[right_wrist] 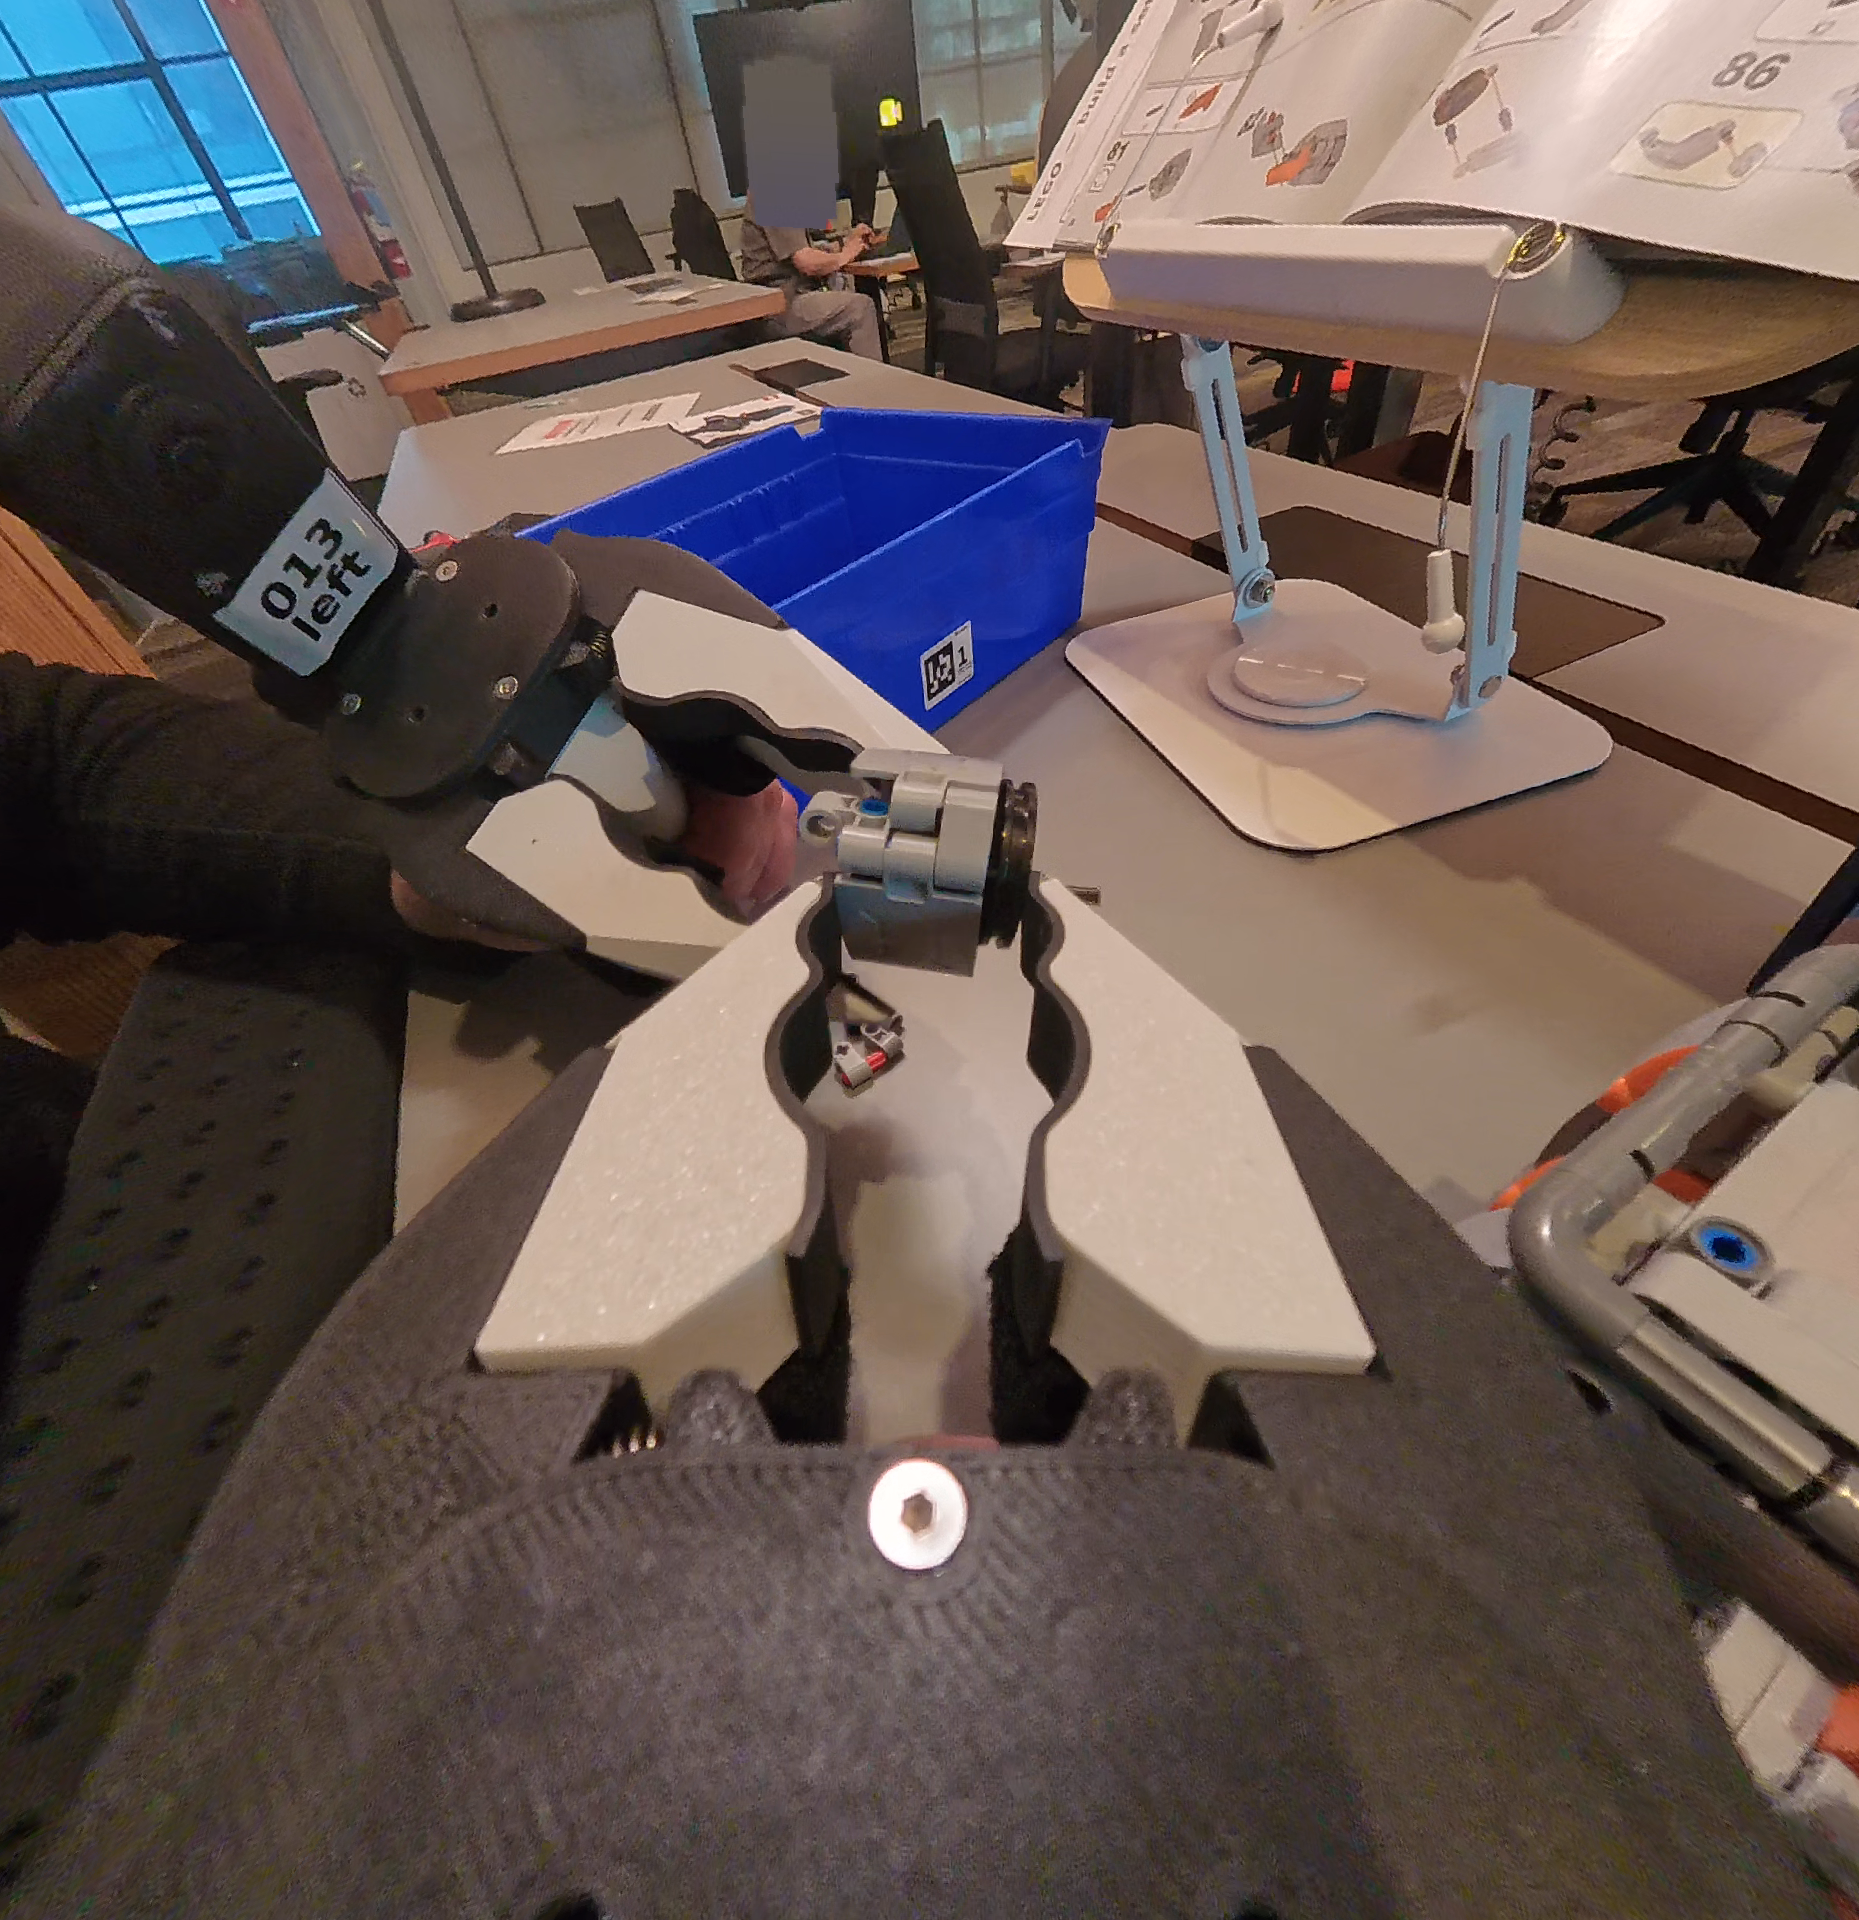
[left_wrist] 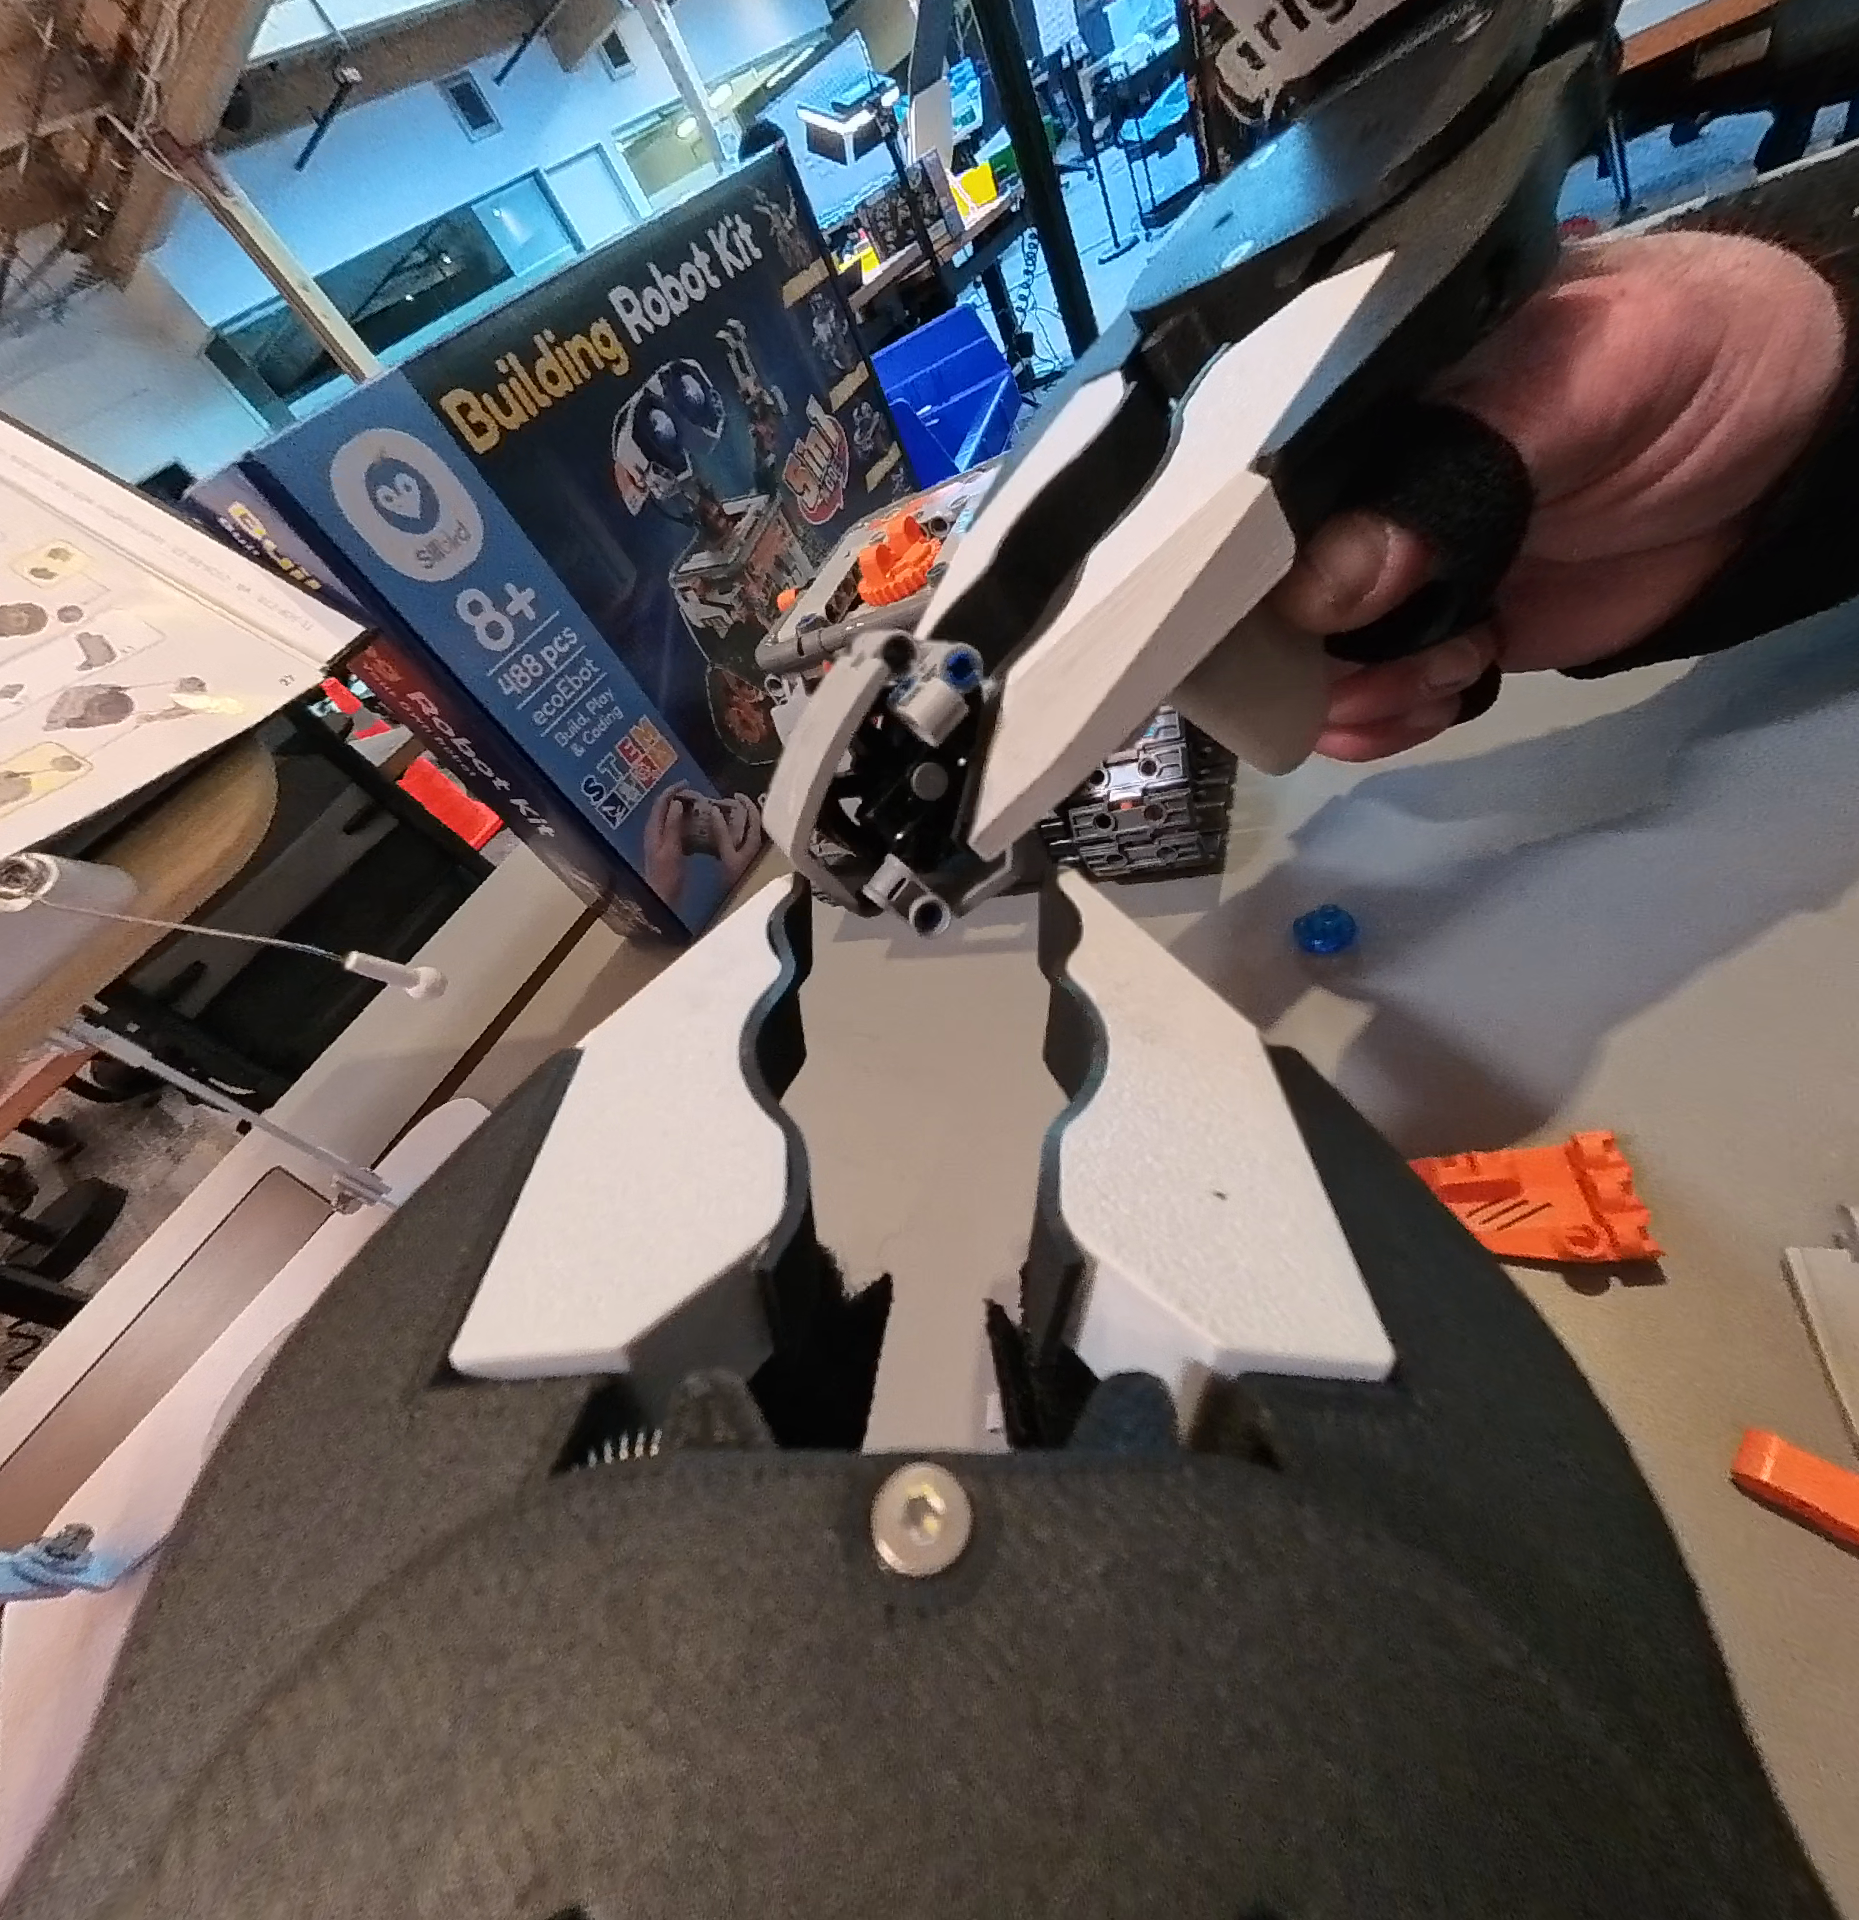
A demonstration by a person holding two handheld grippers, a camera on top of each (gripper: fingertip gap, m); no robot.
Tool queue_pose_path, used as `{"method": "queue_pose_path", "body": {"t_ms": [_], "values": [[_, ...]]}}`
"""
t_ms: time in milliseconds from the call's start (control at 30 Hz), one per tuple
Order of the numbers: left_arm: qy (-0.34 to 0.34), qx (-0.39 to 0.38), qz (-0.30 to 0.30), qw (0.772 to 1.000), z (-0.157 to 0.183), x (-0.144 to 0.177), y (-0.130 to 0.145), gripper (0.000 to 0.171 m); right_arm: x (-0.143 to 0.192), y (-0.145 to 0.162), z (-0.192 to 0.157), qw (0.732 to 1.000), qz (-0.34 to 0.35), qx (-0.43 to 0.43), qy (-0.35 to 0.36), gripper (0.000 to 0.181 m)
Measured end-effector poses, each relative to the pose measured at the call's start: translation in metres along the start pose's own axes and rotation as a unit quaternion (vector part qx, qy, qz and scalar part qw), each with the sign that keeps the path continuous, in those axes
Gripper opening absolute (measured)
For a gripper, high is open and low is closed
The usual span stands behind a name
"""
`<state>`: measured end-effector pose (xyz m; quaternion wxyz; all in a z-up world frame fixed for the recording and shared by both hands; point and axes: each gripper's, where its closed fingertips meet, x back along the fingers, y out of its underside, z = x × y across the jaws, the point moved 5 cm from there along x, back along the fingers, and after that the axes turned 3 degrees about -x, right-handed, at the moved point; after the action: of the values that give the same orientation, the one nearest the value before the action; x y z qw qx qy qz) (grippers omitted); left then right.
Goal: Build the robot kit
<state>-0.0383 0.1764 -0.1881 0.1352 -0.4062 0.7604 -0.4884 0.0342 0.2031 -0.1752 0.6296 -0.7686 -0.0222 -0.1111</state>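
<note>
A small grey and black brick assembly (left_wrist: 883, 769) is held in the air above the grey table. My right gripper (left_wrist: 961, 727) comes in from the upper right and is shut on it. In the right wrist view the assembly (right_wrist: 925, 842) sits between the right gripper's (right_wrist: 930, 909) tips. My left gripper (left_wrist: 925, 899) is open, with its tips either side of the assembly's lower end. Contact there is unclear. In the right wrist view the left gripper (right_wrist: 811, 831) reaches in from the left, its upper fingertip (right_wrist: 852, 750) against the assembly's top.
A kit box (left_wrist: 592, 540) stands behind a partly built model with an orange gear (left_wrist: 883, 561). Loose orange parts (left_wrist: 1538, 1195), a blue stud (left_wrist: 1325, 928), and a small grey-red piece (right_wrist: 868, 1049) lie on the table. A blue bin (right_wrist: 904, 540) and booklet stand (right_wrist: 1340, 717) are beyond. Only a small space, under 4 cm, lies between the two pairs of fingers.
</note>
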Motion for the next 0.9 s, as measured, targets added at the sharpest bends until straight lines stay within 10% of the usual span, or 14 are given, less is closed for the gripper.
{"method": "queue_pose_path", "body": {"t_ms": [900], "values": [[-0.009, -0.016, -0.003, 1.0, -0.001, 0.0016, -0.0011, 0.034, 0.0009, 0.0005, 0.0009, 1.0, -0.005, 0.009, 0.002, 0.033]]}}
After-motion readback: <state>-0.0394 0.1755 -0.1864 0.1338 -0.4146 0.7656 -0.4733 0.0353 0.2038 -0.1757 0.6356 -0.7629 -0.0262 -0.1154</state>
